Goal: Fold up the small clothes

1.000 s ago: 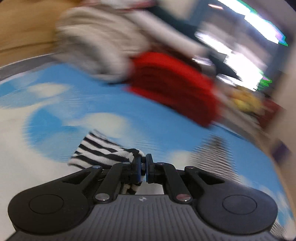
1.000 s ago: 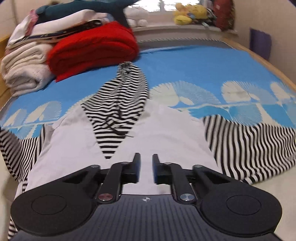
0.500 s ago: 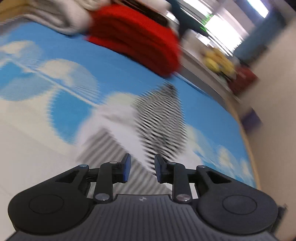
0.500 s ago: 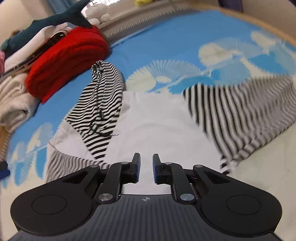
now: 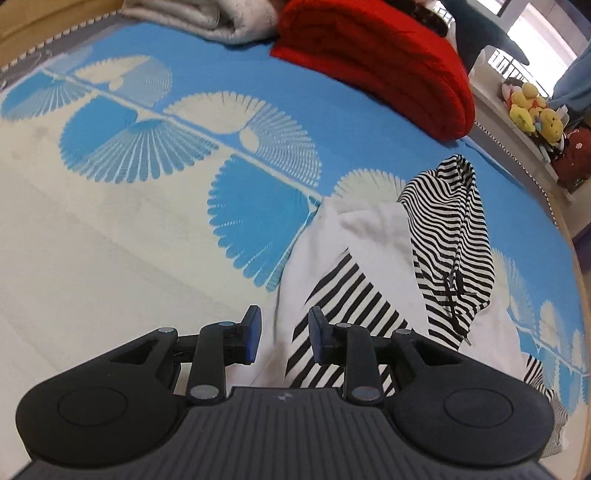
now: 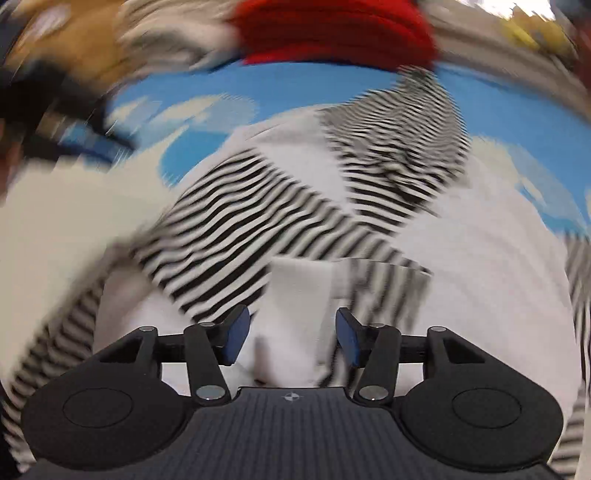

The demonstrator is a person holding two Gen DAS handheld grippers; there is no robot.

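A small white hoodie (image 5: 373,236) with black-and-white striped sleeves and hood (image 5: 447,229) lies flat on the bed. One striped sleeve (image 5: 347,295) is folded across its white body. My left gripper (image 5: 284,321) is open just above the hoodie's left edge, with nothing pinched between its blue pads. The right wrist view is blurred by motion. There my right gripper (image 6: 291,317) hangs low over the hoodie's white front (image 6: 480,240), near the folded sleeve (image 6: 229,236). Its jaws are opening, with cloth below them but none gripped.
The bed has a blue and cream fan-patterned cover (image 5: 147,221). At its far end sit a folded red blanket (image 5: 380,62) and pale folded towels (image 5: 207,18). Yellow plush toys (image 5: 532,107) sit on a ledge beyond. A wooden bed edge (image 5: 581,295) runs along the right.
My left gripper let go of the striped sleeve cuff, opened and swung over the hoodie's left side. The sleeve now lies folded on the body. My right gripper opened wide and dropped closer.
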